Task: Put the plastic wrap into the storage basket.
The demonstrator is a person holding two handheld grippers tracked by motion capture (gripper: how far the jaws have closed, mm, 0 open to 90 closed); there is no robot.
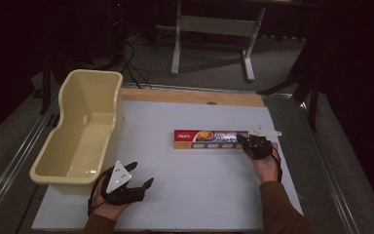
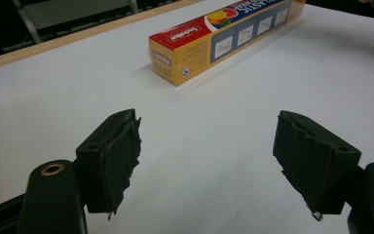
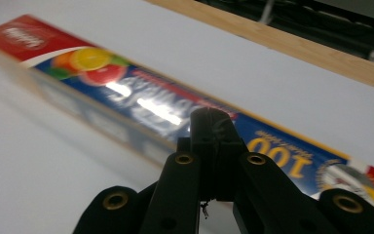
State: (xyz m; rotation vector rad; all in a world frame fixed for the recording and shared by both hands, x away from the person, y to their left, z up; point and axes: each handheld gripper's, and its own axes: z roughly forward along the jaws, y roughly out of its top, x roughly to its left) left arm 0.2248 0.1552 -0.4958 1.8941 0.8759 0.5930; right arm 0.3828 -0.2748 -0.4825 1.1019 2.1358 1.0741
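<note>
The right gripper (image 1: pixel 253 144), jaws clenched empty, touches the box (image 1: pixel 209 139); the left gripper (image 1: pixel 135 181) waits released, well apart.

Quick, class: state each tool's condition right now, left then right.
Left tool: open, holding nothing, above the white table.
Right tool: closed, jaws pressed together with nothing between them, at the plastic wrap box.
</note>
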